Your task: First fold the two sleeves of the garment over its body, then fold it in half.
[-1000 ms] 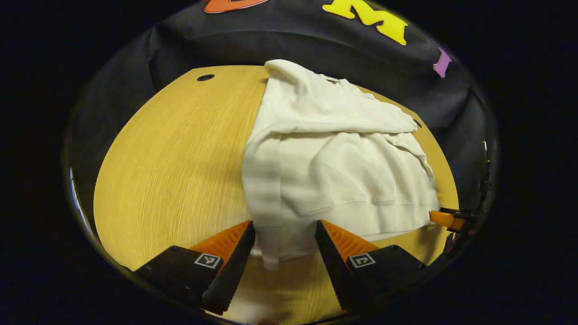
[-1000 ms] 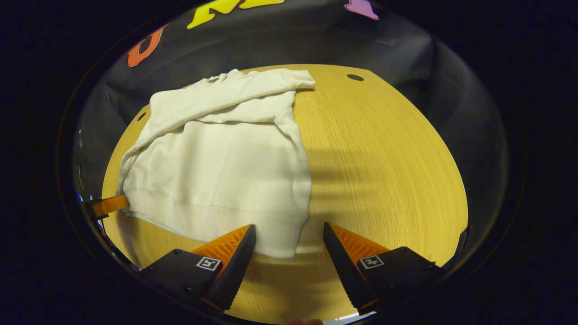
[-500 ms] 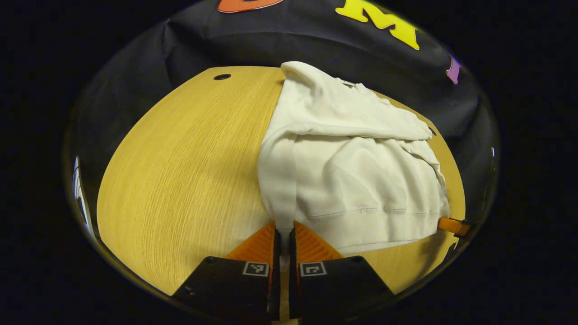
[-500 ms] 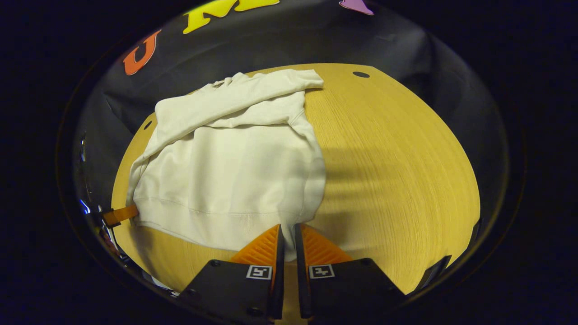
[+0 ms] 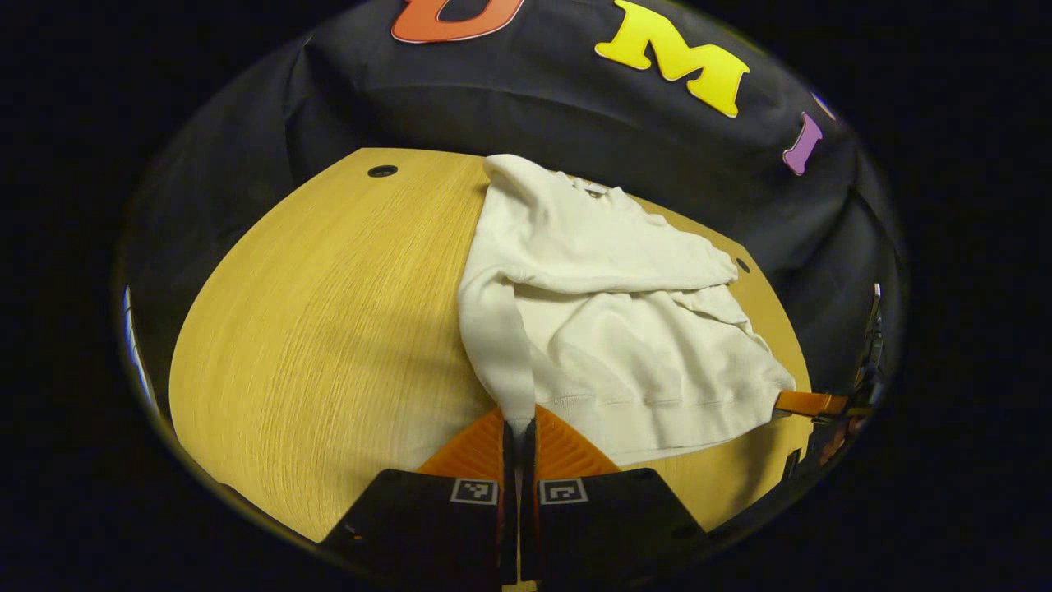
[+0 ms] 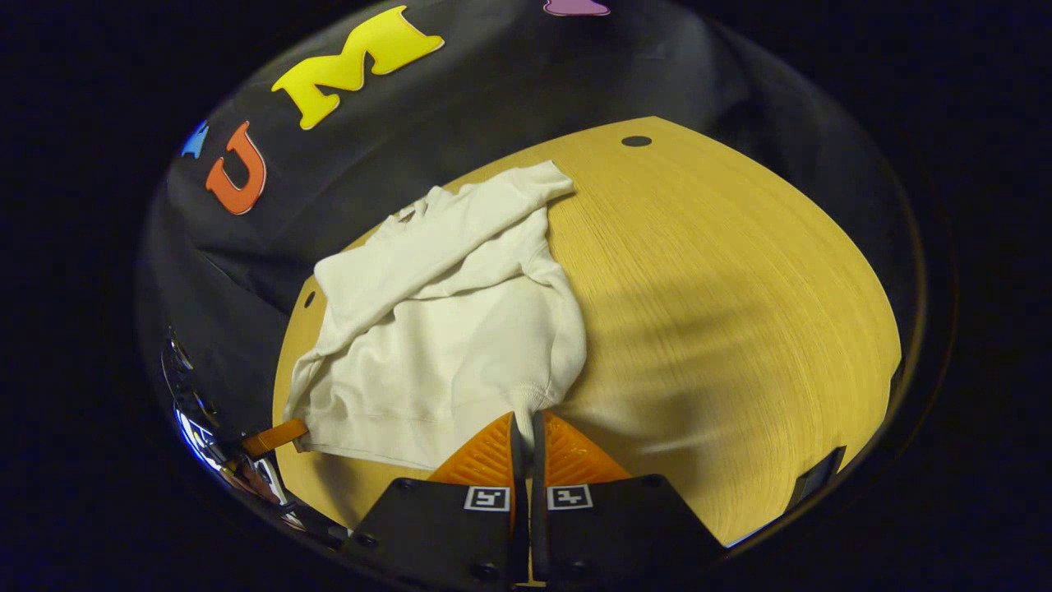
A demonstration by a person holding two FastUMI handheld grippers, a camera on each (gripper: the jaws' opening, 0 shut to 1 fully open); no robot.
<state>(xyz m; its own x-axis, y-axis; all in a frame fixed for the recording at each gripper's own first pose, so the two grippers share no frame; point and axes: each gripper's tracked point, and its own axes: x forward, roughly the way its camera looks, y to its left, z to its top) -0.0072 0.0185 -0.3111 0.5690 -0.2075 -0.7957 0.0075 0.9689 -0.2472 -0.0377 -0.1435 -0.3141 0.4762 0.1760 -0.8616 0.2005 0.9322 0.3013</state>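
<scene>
A white sweatshirt (image 5: 633, 337) lies on the wooden table (image 5: 329, 329), one sleeve (image 5: 608, 255) folded across its chest. My left gripper (image 5: 518, 427) is shut on the near left hem corner, where a strip of cloth runs down the garment's edge. At the far hem corner in the left gripper view a finger (image 5: 801, 403) of the right gripper touches the cloth. In the right gripper view the sweatshirt (image 6: 444, 329) sits left of centre, and my right gripper (image 6: 526, 423) is shut on its near right hem corner. The other gripper's finger (image 6: 275, 438) meets the opposite corner.
The table (image 6: 723, 312) stretches wide to the right of the garment in the right gripper view. Small round holes (image 5: 382, 171) (image 6: 636, 141) mark its far corners. The black cloth wall (image 5: 534, 107) stands close behind the table's far edge.
Both grippers went from open to shut, each pinching a hem corner. They have since risen and pulled back, lifting the hem so the cloth bunches toward them.
</scene>
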